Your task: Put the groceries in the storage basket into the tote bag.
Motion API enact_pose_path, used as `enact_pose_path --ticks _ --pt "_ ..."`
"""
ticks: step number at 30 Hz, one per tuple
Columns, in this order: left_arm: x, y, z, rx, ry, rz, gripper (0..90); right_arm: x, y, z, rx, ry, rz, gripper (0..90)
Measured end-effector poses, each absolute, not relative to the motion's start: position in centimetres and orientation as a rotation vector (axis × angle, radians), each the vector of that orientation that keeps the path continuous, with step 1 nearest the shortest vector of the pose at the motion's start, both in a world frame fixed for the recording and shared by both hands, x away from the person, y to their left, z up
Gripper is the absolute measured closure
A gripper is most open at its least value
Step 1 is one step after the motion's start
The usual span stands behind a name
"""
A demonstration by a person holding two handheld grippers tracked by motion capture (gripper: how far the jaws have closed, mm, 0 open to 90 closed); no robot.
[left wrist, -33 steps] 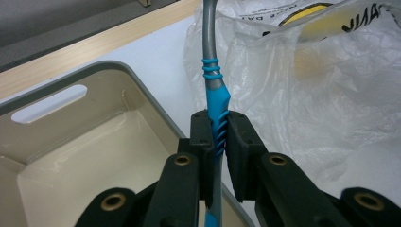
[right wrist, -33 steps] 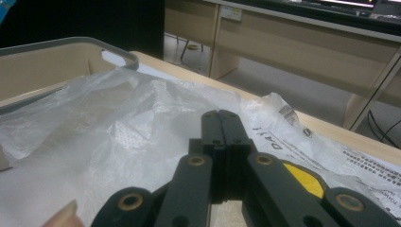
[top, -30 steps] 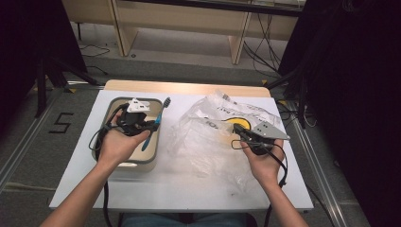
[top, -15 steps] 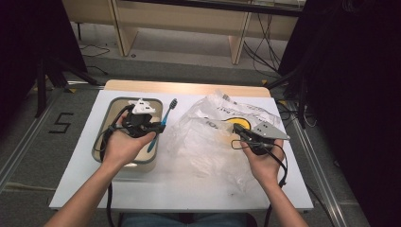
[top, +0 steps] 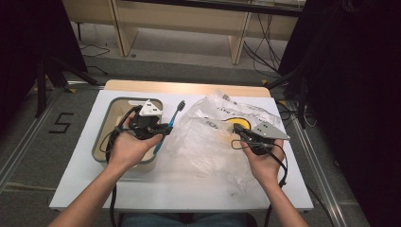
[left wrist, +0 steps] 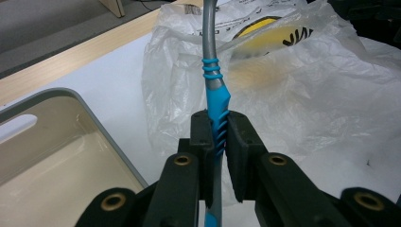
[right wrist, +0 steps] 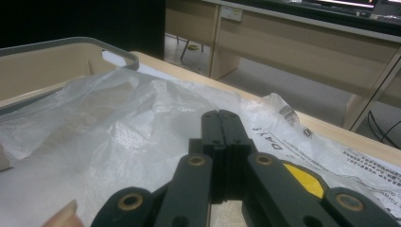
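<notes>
Left gripper (left wrist: 217, 137) clamps the blue ribbed grip of a toothbrush (left wrist: 213, 90), held over the right rim of the beige tub (top: 105, 124), brush head pointing away toward the crumpled clear plastic bag (top: 222, 142). Right gripper (right wrist: 221, 124) has its jaws pressed together with nothing visibly between the tips, hovering at the bag's right part near its yellow print. White tabletop (top: 189, 189) lies bare along the near edge, in front of both hands.
</notes>
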State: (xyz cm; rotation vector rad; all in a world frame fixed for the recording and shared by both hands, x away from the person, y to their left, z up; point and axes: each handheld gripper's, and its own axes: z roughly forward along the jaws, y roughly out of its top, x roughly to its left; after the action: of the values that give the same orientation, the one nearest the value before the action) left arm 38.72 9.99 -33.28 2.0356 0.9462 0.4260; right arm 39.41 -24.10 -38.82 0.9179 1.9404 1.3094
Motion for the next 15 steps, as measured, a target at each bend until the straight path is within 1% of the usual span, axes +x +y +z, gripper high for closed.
enact_pose_path --ticks 15 --pt "38.3 8.7 -33.2 2.047 0.908 0.413 81.3 39.4 -24.1 -38.8 0.915 1.941 1.310 90.0"
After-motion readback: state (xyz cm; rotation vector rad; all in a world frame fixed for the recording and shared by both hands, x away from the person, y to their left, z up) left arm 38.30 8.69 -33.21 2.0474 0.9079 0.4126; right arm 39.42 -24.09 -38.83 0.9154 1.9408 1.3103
